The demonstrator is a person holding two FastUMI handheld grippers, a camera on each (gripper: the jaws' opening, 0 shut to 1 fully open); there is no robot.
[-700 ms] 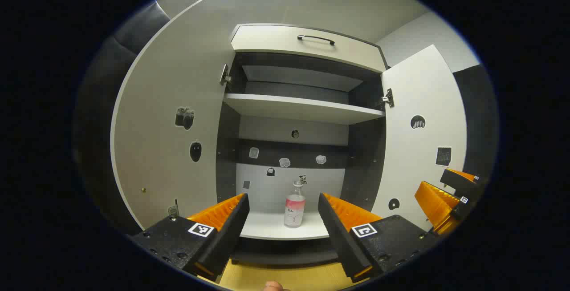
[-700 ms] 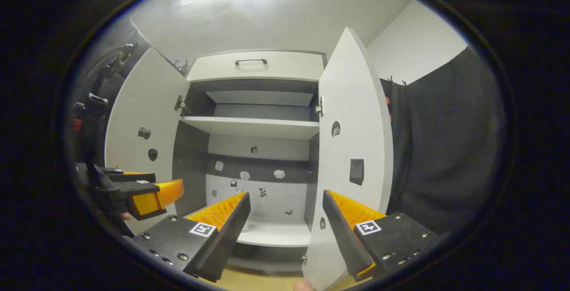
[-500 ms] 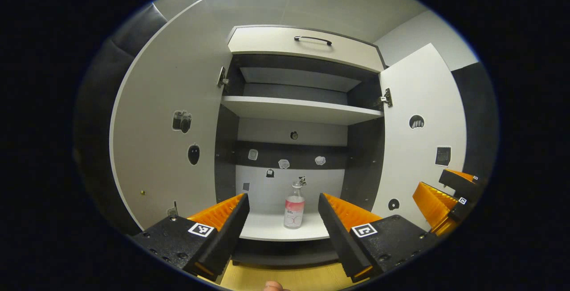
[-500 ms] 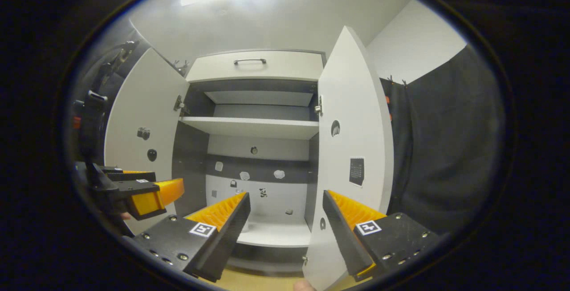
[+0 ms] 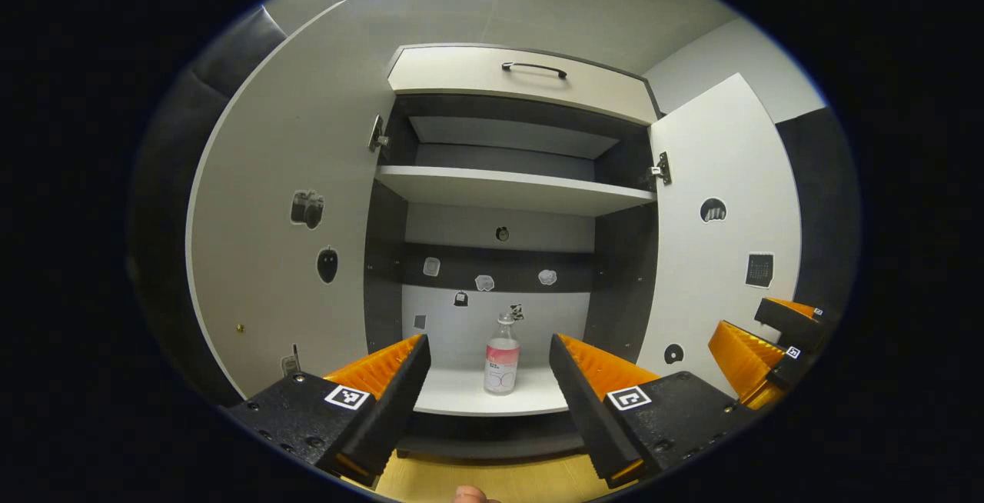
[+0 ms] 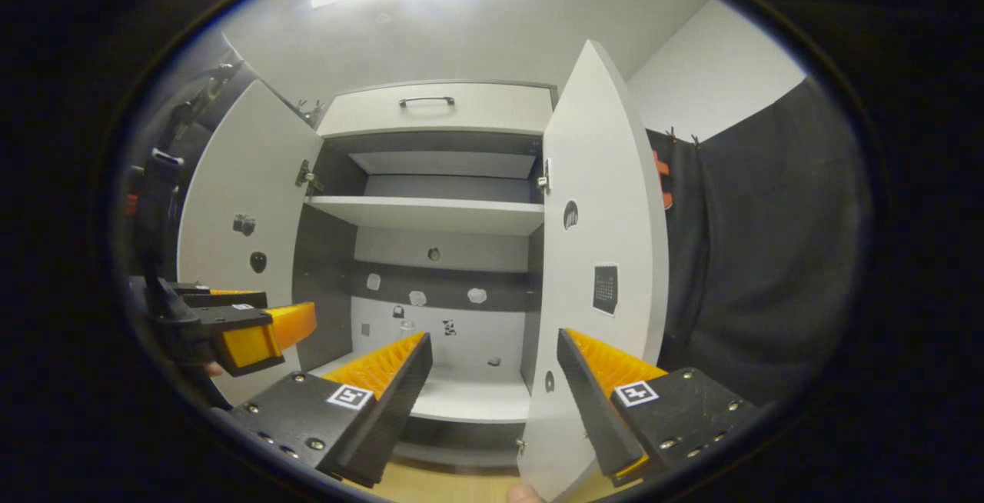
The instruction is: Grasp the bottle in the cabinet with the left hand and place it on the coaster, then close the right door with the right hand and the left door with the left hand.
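where doors (image 5: 284,203) gape, stickers (image 5: 484,282) behind bottle (image 5: 501,355)

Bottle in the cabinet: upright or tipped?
Upright. The bottle stands on its base on the lower shelf, cap up, between the open fingers of the left gripper, untouched.

Open left gripper (image 5: 486,380) faces an open cabinet (image 5: 507,188); a pink-labelled bottle (image 5: 501,354) stands upright on its lower shelf.

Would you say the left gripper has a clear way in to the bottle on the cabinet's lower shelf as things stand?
Probably yes. The left gripper is open and aimed at the upright bottle, which stands alone on the lower shelf. Both doors are swung wide, and nothing sits between the fingers and the bottle.
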